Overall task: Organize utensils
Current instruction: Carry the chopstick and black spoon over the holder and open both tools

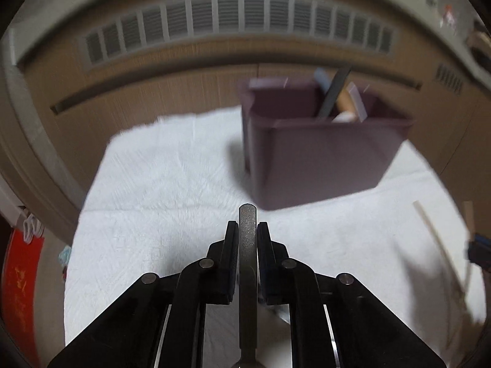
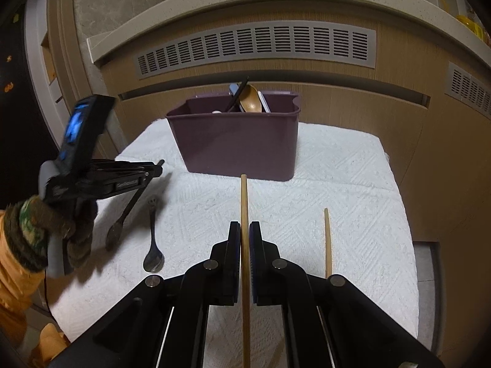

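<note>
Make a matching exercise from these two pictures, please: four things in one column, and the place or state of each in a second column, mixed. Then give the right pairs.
Things
1. left tongs
2. right tongs
3. wooden spoon
4. loose chopstick

Places or states
A. stands in the purple bin
B. shut on a metal spoon
C. lies on the white cloth
D. shut on the other chopstick

Pairs: 1-B, 2-D, 3-A, 4-C
</note>
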Tool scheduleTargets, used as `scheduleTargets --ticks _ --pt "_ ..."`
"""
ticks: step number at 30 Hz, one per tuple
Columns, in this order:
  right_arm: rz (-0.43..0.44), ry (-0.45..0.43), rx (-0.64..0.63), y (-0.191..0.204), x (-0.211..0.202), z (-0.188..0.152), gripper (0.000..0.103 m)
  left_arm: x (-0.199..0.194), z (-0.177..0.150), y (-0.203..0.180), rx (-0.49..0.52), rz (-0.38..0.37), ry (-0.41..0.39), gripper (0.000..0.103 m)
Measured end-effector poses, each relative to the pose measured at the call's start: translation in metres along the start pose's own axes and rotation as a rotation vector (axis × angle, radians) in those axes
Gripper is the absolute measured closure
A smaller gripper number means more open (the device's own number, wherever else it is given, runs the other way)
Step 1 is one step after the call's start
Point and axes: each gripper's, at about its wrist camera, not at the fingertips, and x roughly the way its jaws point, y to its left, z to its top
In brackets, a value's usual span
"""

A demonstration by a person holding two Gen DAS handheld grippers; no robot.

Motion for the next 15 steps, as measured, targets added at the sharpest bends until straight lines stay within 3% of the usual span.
scheduleTargets --ticks 4,11,15 --pt "0.027 -0.036 0.006 0.001 -0.007 0.003 0.097 -0.059 -0.002 -0.006 -0.050 -0.058 -0.175 0.091" --pt "0.069 -0.144 0.007 0.007 -0.038 0.020 0.097 -0.119 0.018 -0.013 -0.067 -0.140 -0.325 0.091" --pt "0.062 -0.245 -0.028 0.009 -0.063 0.053 0.097 -0.147 0.050 -0.014 -0.065 -0.180 -0.429 0.091"
